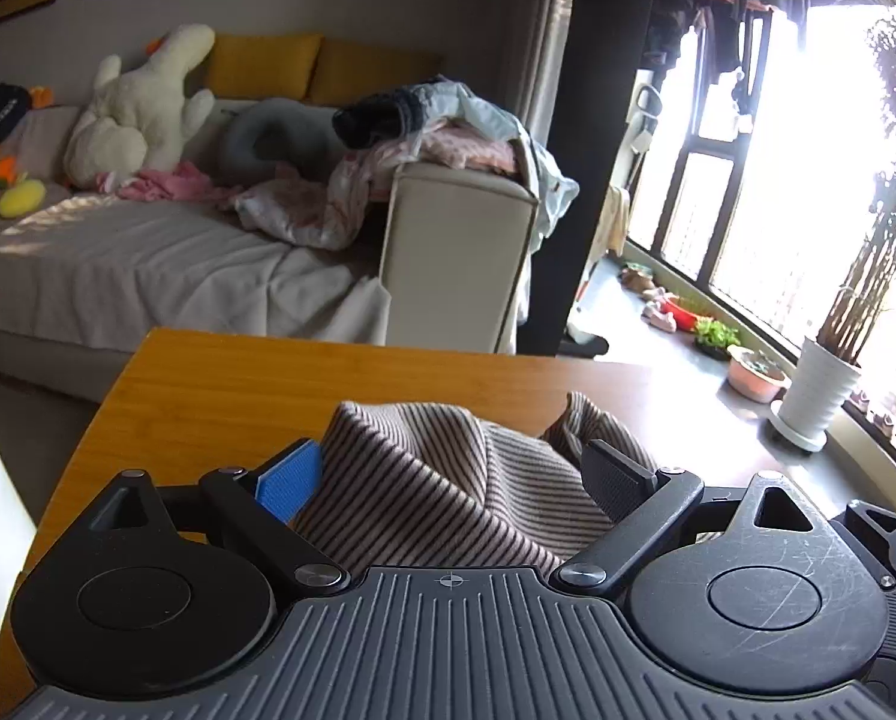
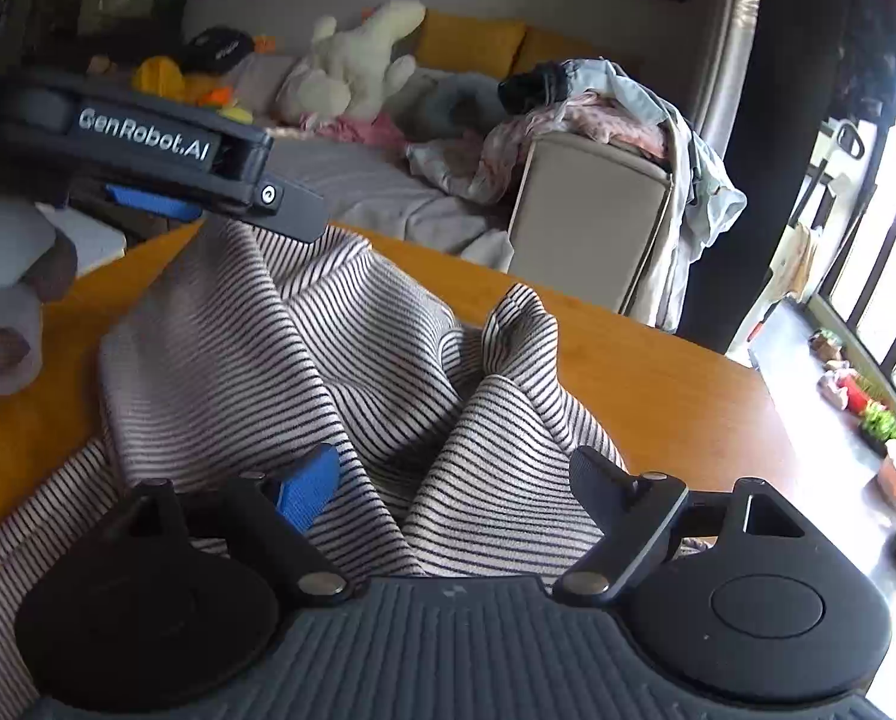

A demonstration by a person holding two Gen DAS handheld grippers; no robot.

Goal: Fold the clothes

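Note:
A brown-and-white striped garment (image 1: 442, 480) lies bunched on the wooden table (image 1: 238, 384). My left gripper (image 1: 454, 480) is open, its blue pad (image 1: 289, 483) and black pad (image 1: 616, 480) wide apart with a raised fold of the cloth between them. In the right wrist view the garment (image 2: 328, 360) spreads in ridges and rises in a peak to the left gripper (image 2: 226, 204) at upper left. My right gripper (image 2: 454, 480) is open too, low over the near part of the garment, with cloth between its fingers.
A hand (image 2: 4, 312) holds the left gripper at the left edge. Beyond the table (image 2: 658, 372) stands a sofa (image 1: 148, 264) with plush toys and piled clothes (image 1: 436, 138). A windowsill with plant pots (image 1: 820, 384) runs along the right.

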